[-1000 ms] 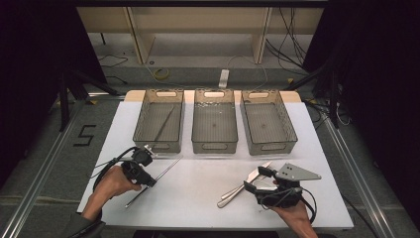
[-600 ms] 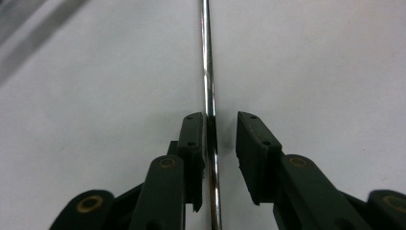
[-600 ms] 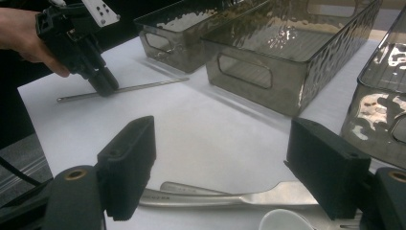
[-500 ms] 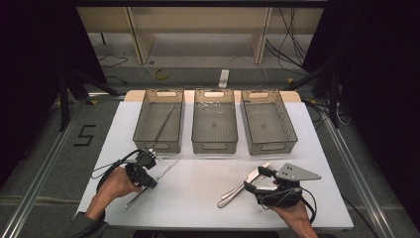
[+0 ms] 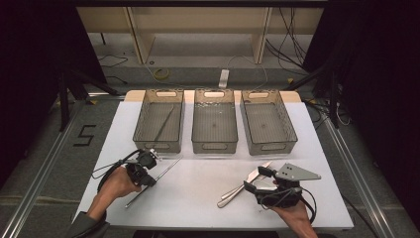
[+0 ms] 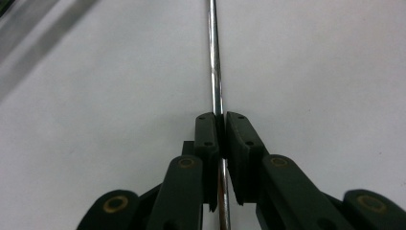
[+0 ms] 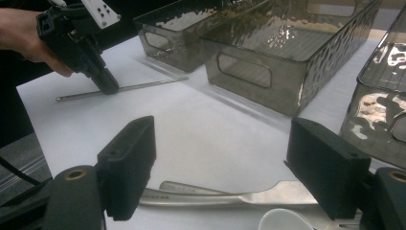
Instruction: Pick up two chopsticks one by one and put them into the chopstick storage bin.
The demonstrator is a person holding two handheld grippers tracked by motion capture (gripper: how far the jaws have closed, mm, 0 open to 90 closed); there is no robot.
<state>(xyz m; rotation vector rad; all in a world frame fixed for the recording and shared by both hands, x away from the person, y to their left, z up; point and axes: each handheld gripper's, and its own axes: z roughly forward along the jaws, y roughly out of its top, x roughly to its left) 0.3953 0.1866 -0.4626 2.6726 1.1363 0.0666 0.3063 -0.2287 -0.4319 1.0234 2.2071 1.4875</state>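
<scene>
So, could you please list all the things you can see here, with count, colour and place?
table: one, white, under everything
bins: three, smoky clear, in a row at the far side
thin rod: one, metal, inside the left bin
metal rod: one, silver, near left, lying on the table
cutlery: a few pieces, silver, near right
left gripper: black, jaws just closed on the metal rod
right gripper: black, open above the cutlery

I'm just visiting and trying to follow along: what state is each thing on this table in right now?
Left hand-held gripper: jaws just closed, clamped on the thin metal rod.
Thin metal rod: lying flat on the table.
Right hand-held gripper: open, holding nothing, above the cutlery.
Cutlery: lying on the table.
Left bin: holds one thin rod.
Middle bin: looks empty.
Right bin: looks empty.
</scene>
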